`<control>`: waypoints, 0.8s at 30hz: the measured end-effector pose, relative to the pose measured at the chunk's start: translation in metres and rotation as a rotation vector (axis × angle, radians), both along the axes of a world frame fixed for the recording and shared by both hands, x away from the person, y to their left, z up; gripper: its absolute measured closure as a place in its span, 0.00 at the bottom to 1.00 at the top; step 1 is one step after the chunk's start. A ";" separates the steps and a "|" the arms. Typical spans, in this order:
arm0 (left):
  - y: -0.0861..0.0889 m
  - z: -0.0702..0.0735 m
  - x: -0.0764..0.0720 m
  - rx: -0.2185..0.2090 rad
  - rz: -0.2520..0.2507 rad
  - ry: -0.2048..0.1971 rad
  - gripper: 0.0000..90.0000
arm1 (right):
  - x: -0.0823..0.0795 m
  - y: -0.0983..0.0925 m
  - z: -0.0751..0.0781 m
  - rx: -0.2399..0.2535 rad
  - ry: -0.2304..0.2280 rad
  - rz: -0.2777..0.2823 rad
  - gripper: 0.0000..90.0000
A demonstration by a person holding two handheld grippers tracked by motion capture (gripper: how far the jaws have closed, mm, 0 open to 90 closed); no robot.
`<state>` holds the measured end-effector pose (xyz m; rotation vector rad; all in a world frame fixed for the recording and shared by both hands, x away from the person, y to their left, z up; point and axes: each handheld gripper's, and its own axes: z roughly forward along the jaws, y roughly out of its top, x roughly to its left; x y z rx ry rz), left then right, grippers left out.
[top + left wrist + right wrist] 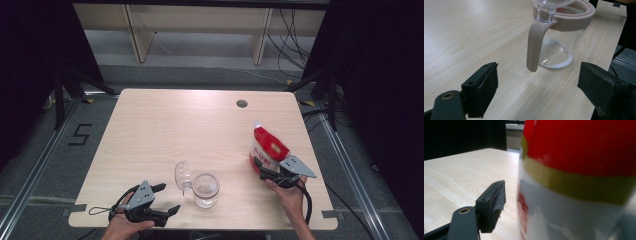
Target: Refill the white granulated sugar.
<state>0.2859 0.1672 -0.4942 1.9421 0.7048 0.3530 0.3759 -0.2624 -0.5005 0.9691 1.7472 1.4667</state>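
A clear glass jar [206,190] stands near the table's front edge, its hinged lid [183,176] swung open to the left. In the left gripper view the jar [559,50] has a beige rim and a beige latch arm [535,45] hanging down, with white powder at the bottom. My left gripper [167,197] lies left of the jar, open and apart from it, its jaws [539,77] bare. A red and white bag [267,145] stands at the right. My right gripper [261,167] is at its base. One finger [491,205] stands a little off the bag [579,170].
The wooden table [175,125] has a round cable hole [242,103] at the back right. The bag stands close to the right edge. Beyond the table are grey floor, cables and a wooden frame.
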 end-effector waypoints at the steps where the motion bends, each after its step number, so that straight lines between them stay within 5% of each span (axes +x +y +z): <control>1: 0.000 0.000 0.000 0.004 -0.006 -0.006 0.18 | 0.001 0.000 0.000 -0.001 -0.005 0.014 0.30; 10: 0.000 0.000 0.001 0.011 -0.015 -0.014 0.18 | 0.003 -0.001 -0.002 -0.009 -0.024 -0.002 0.35; 19: 0.000 0.000 0.001 0.018 -0.020 -0.016 0.18 | 0.002 -0.001 -0.003 0.016 0.018 0.009 0.44; 20: 0.000 0.000 0.001 0.026 -0.017 -0.016 0.18 | 0.004 -0.001 -0.004 0.025 -0.020 0.021 0.44; 21: -0.001 -0.001 0.000 0.015 -0.005 0.000 0.18 | 0.003 0.000 -0.004 0.033 0.004 0.014 0.44; 24: -0.002 -0.001 -0.001 0.002 -0.001 0.001 0.18 | 0.004 -0.001 -0.004 0.009 -0.022 0.001 0.48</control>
